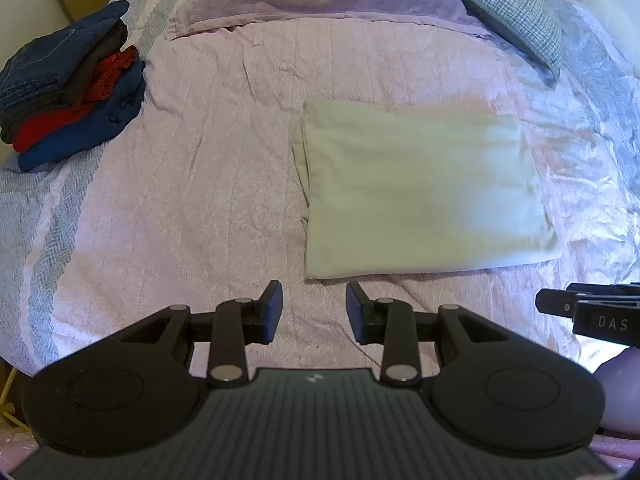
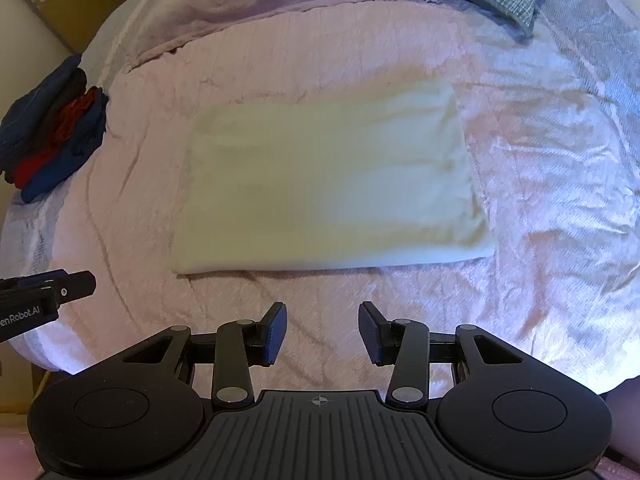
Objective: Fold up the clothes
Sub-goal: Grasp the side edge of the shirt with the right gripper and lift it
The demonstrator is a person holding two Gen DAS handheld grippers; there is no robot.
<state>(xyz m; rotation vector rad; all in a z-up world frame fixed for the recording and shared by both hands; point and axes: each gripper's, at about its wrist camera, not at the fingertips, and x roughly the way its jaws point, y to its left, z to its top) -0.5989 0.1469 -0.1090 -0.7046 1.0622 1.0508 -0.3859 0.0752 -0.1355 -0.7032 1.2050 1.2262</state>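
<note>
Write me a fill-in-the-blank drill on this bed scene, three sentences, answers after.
1. The folded cream cloth lies flat on the ____ bedspread.
2. Both the left gripper and the right gripper hold ____.
3. In the stack of folded clothes, the bottom piece is ____.

Answers: pink; nothing; blue

There's the pale cream garment [image 2: 328,184], folded into a neat flat rectangle, lying centre-right, its near edge straight, layered edges showing along its left side. Far off at the left edge sits the stack of folded clothes [image 1: 68,84]: dark denim on top, something black beneath, then red, then navy at the bottom, leaning a touch.
</note>
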